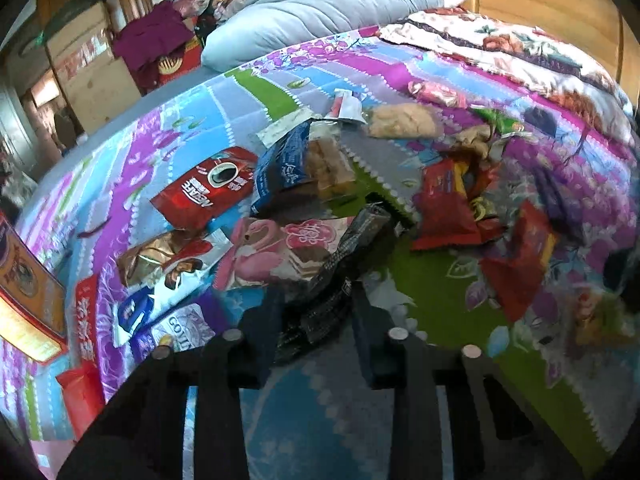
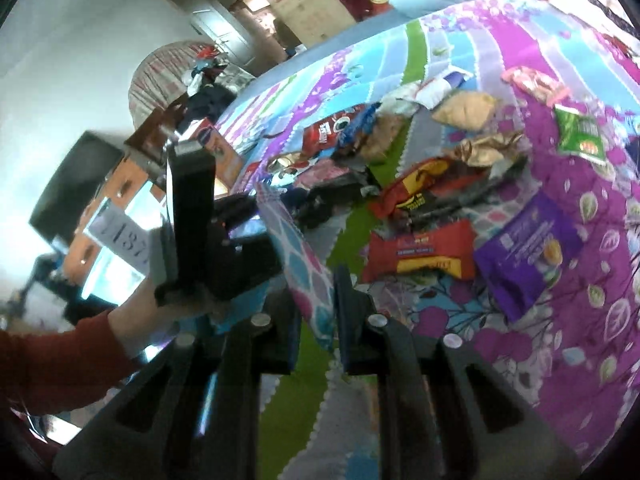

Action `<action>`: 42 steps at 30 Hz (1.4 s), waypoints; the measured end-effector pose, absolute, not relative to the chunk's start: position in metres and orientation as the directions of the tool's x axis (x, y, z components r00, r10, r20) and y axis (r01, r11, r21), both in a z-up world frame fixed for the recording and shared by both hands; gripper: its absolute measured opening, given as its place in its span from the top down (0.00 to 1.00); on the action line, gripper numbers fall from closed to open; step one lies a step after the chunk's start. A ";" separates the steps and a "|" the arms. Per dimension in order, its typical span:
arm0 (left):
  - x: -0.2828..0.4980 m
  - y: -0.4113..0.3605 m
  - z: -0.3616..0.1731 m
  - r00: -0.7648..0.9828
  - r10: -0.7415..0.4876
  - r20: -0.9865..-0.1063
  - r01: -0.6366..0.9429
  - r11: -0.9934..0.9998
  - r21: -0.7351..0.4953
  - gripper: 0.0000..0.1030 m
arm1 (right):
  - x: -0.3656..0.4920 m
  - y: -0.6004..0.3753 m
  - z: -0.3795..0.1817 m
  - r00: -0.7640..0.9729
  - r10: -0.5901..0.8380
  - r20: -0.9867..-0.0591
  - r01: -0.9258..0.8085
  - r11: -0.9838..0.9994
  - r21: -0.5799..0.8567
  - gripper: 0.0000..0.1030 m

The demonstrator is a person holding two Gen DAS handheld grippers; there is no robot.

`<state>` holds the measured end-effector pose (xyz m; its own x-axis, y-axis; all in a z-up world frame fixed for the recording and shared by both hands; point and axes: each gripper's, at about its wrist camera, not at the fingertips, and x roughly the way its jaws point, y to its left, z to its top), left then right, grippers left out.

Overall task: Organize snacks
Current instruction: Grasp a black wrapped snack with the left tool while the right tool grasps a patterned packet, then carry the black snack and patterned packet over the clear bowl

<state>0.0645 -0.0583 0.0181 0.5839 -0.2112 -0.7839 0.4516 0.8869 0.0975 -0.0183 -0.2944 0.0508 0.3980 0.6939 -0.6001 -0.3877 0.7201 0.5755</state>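
Left gripper [image 1: 316, 308]: jaws closed most of the way onto a black packet [image 1: 344, 264], gripped near its lower end. The packet runs up and away between the fingers, its far end hanging over the bedspread [image 1: 420, 292] beyond the tips. It looks like thin crinkled film: light, limp, likely slippery. A hold further in from the end seam should be surer than a pinch at the edge.

Right gripper [image 2: 318, 312]: jaws drawn close around a flat packet with a pink and blue pattern [image 2: 308, 264], which stands on edge between the fingers and slants away to the left. It looks thin, light and fairly flexible.

Just beyond the left gripper lie a pink cake packet [image 1: 280, 248], a blue bag [image 1: 284, 164] and a red coffee sachet [image 1: 208, 192], placed side by side to its left; loose red wrappers [image 1: 444, 208] sit heaped to the right. Ahead of the right gripper lie a red and yellow bar [image 2: 420, 256] and a purple pouch [image 2: 528, 252].

Not determinable: print on the black packet, blurred; actual pad contact on either packet; contents of the right-hand heap, overlapped. An orange box [image 1: 28, 296] is cut off at the frame edge.
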 end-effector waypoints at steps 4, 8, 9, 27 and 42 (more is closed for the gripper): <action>0.043 -0.053 0.045 0.596 -0.271 -0.756 0.446 0.894 0.031 0.90 | -0.022 -0.306 0.061 0.453 0.686 -0.569 -0.365 0.725 0.584 0.85; 0.018 -0.045 0.087 0.623 -0.330 -0.709 0.425 0.904 -0.048 0.90 | -0.024 -0.311 0.079 0.497 0.670 -0.551 -0.357 0.737 0.574 0.85; 0.009 -0.042 0.102 0.638 -0.336 -0.693 0.417 0.907 -0.056 0.90 | -0.026 -0.311 0.086 0.508 0.667 -0.545 -0.362 0.740 0.567 0.85; -0.098 0.119 0.258 0.873 -0.038 -0.486 0.029 0.999 -0.027 0.90 | -0.045 -0.203 0.244 0.541 0.741 -0.398 -0.630 0.671 0.392 0.85; -0.160 0.341 0.249 0.777 0.309 -0.548 -0.386 0.922 -0.026 0.90 | -0.067 0.063 0.295 0.198 0.861 -0.469 -0.874 0.371 0.312 0.85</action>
